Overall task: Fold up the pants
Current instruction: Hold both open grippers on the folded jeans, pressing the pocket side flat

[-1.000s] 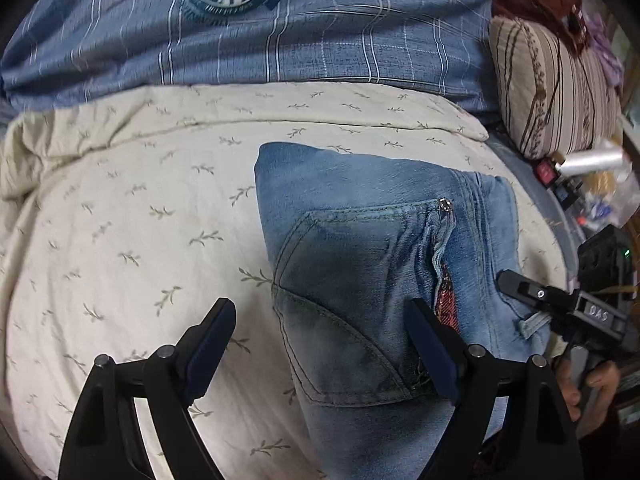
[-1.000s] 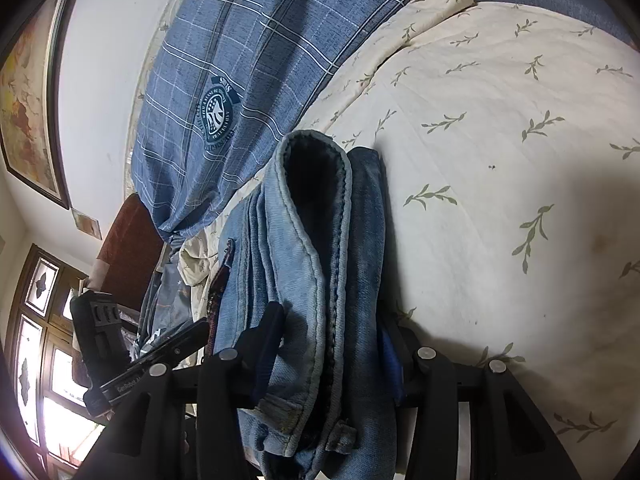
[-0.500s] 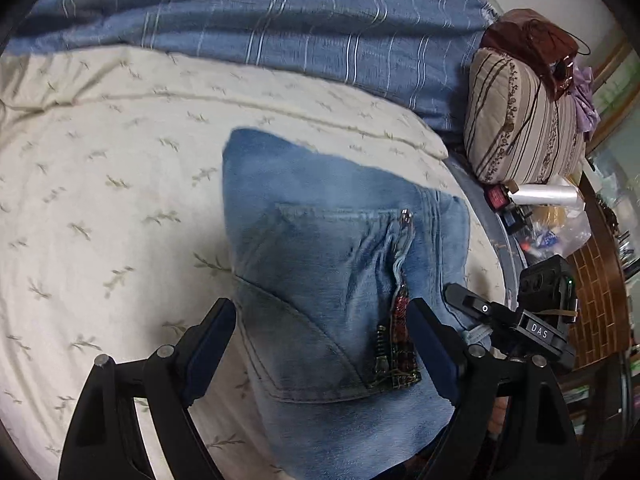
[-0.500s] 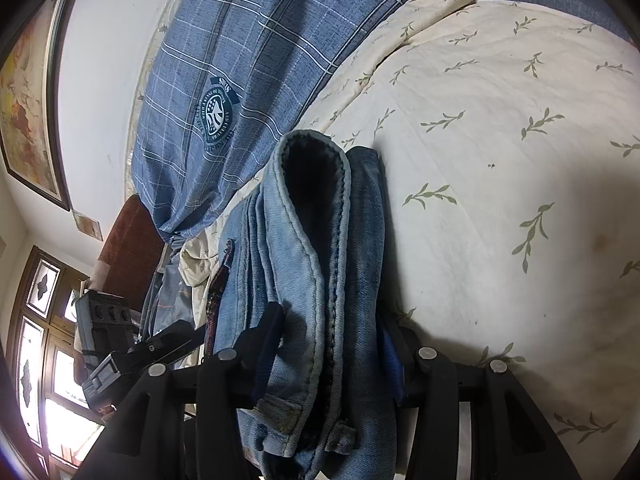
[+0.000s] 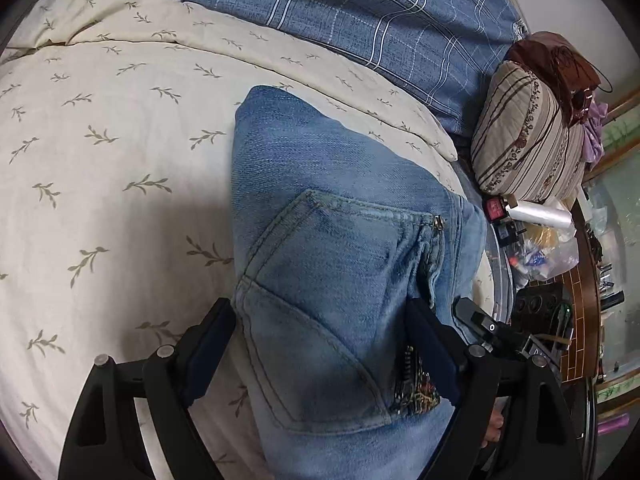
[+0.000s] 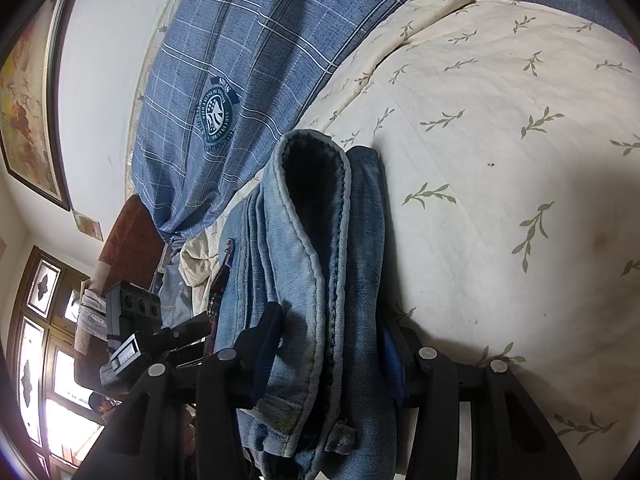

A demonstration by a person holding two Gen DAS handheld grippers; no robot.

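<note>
Here the jeans [image 5: 344,280] lie folded into a thick bundle on the leaf-print bedspread [image 5: 112,168], pocket side up. The left gripper [image 5: 320,352] stands spread wide, its pads either side of the bundle and seemingly not squeezing it, while the right gripper [image 6: 328,356] pinches the stacked denim edge. The heavy, soft denim should sag, so it is probably best held across the whole stack near the seams.
</note>
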